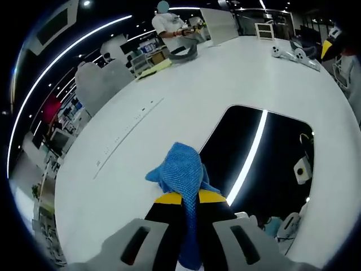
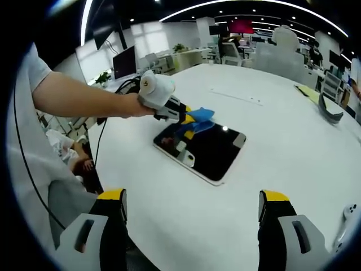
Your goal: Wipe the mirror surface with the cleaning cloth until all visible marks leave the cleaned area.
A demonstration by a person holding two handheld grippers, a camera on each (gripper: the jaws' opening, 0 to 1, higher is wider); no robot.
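Observation:
A blue cleaning cloth (image 1: 183, 172) is pinched between the black-and-yellow jaws of my left gripper (image 1: 189, 199), hanging just off the near-left edge of the mirror (image 1: 265, 164). The mirror is a dark rounded rectangle lying flat on the white table, reflecting a ceiling light strip. In the right gripper view the mirror (image 2: 211, 151) lies in the middle of the table, with the left gripper (image 2: 189, 116) and the cloth (image 2: 200, 114) at its far-left corner, held by a person's arm. My right gripper (image 2: 192, 209) hovers well short of the mirror, its jaws wide apart and empty.
The white table (image 1: 186, 96) stretches far around the mirror. A person (image 1: 172, 28) works at its far end beside a grey object. White controllers (image 1: 293, 53) lie at the far right. A grey curved object (image 2: 330, 110) and a yellow sheet lie on the right.

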